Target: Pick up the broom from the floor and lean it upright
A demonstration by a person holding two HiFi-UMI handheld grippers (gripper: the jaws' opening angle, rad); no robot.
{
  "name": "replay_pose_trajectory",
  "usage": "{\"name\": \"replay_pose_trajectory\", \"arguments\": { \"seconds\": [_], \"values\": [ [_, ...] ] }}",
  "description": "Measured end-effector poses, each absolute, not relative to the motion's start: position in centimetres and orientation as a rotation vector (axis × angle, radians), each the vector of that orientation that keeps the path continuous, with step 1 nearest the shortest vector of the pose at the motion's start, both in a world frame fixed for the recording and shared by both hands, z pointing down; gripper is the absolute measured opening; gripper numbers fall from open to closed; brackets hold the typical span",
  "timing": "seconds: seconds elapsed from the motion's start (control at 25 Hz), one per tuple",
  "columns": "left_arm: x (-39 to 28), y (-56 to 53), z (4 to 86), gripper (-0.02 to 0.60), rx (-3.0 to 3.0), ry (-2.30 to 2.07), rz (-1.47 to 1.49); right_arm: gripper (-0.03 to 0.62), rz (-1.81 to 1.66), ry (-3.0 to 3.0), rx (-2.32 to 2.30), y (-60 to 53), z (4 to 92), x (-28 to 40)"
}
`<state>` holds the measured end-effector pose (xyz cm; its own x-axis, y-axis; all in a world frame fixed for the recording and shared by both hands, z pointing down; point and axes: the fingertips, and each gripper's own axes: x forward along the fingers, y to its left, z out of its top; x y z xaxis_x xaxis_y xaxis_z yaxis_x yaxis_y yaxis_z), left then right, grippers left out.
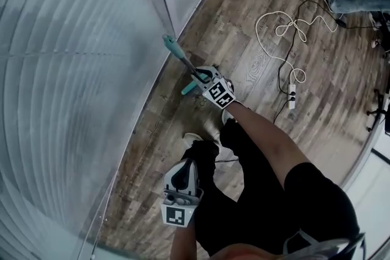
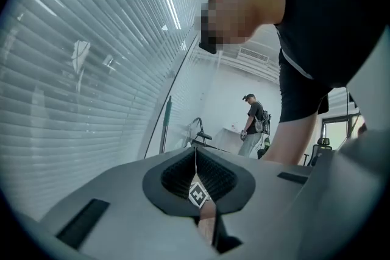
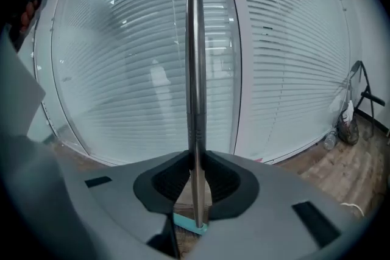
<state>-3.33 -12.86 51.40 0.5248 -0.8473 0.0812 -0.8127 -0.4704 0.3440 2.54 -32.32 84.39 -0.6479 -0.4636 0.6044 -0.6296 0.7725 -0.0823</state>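
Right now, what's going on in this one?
A person is working with two handheld grippers beside a wall of window blinds. The right gripper is clamped on the broom by its metal handle, holding it roughly upright with the teal head down near the wooden floor. The left gripper is shut and empty. Whether the broom's top touches the blinds can't be told.

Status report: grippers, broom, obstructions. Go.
Right gripper shut on broom, upright at blinds. Left gripper shut, empty. Power strip on floor, clear of broom.
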Motion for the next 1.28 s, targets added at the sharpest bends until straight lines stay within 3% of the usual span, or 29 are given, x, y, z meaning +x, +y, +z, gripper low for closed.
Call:
{"name": "replay_pose_trajectory", "arguments": {
  "seconds": [0.36, 1.28],
  "values": [
    [-4.8, -12.5, 53.3, 0.020, 2.461, -1.501, -0.196, 0.087, 0.367, -2.408, 0.882, -37.7, 87.5, 1.5],
    [-4.3, -12.2, 52.9, 0.020, 2.318, -1.509, -0.295, 0.100, 0.134, -2.370, 0.649, -39.3, 87.1, -1.7]
  ]
}}
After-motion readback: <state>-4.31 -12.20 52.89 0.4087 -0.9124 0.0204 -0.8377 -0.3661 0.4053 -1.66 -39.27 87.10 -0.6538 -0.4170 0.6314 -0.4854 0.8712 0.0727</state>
